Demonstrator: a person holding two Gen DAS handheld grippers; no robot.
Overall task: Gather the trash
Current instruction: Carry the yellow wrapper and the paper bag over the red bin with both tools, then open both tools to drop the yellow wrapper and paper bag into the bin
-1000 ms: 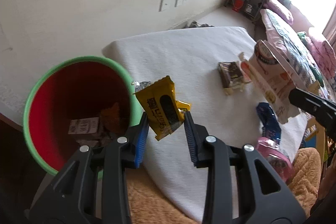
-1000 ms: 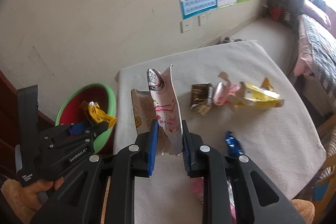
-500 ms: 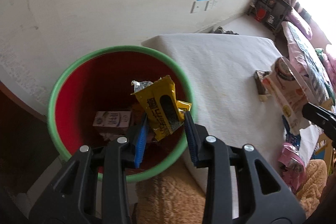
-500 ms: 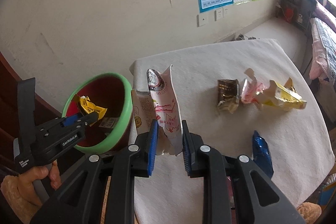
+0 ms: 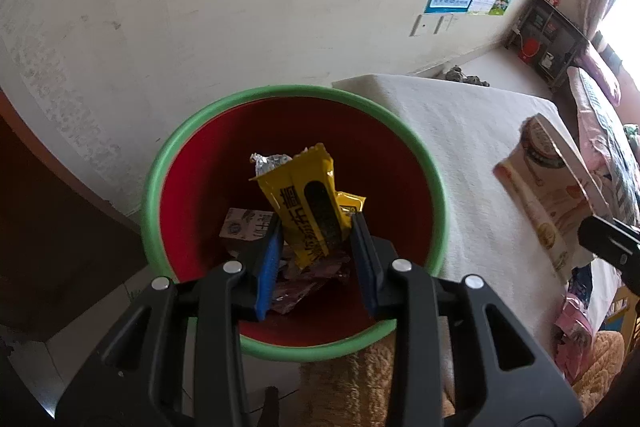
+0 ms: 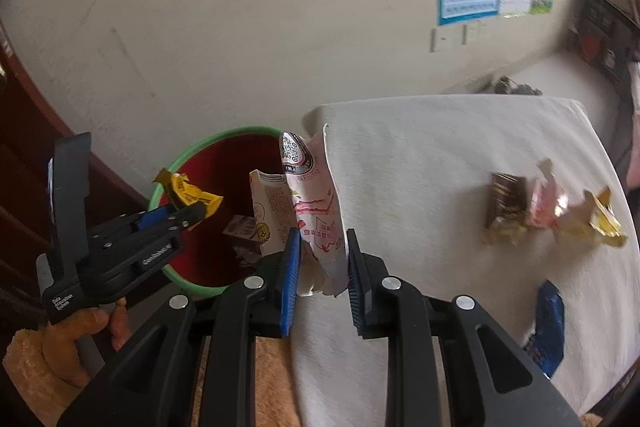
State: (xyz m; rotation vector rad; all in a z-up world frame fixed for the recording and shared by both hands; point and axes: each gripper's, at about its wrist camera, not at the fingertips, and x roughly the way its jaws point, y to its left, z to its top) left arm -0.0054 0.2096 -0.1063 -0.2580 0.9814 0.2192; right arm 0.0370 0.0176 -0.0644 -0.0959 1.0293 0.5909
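My left gripper (image 5: 316, 227) is shut on a yellow snack wrapper (image 5: 308, 203) and holds it over the mouth of the red bin with a green rim (image 5: 192, 131). The bin holds a small carton (image 5: 244, 227) and other wrappers. My right gripper (image 6: 320, 243) is shut on a pink and white pouch (image 6: 316, 203) above the table's left edge, just right of the bin (image 6: 216, 163). The left gripper (image 6: 160, 223) with the yellow wrapper (image 6: 188, 191) also shows in the right wrist view.
A white-covered table (image 6: 440, 155) carries a brown wrapper (image 6: 504, 203), a pink wrapper (image 6: 548, 203), a yellow wrapper (image 6: 600, 223) and a blue wrapper (image 6: 548, 327). A wall stands behind the bin. Dark wooden furniture (image 5: 48, 227) is at the left.
My left gripper has carried the yellow wrapper from the table edge to above the bin's middle. My right gripper with the pouch has moved left toward the bin.
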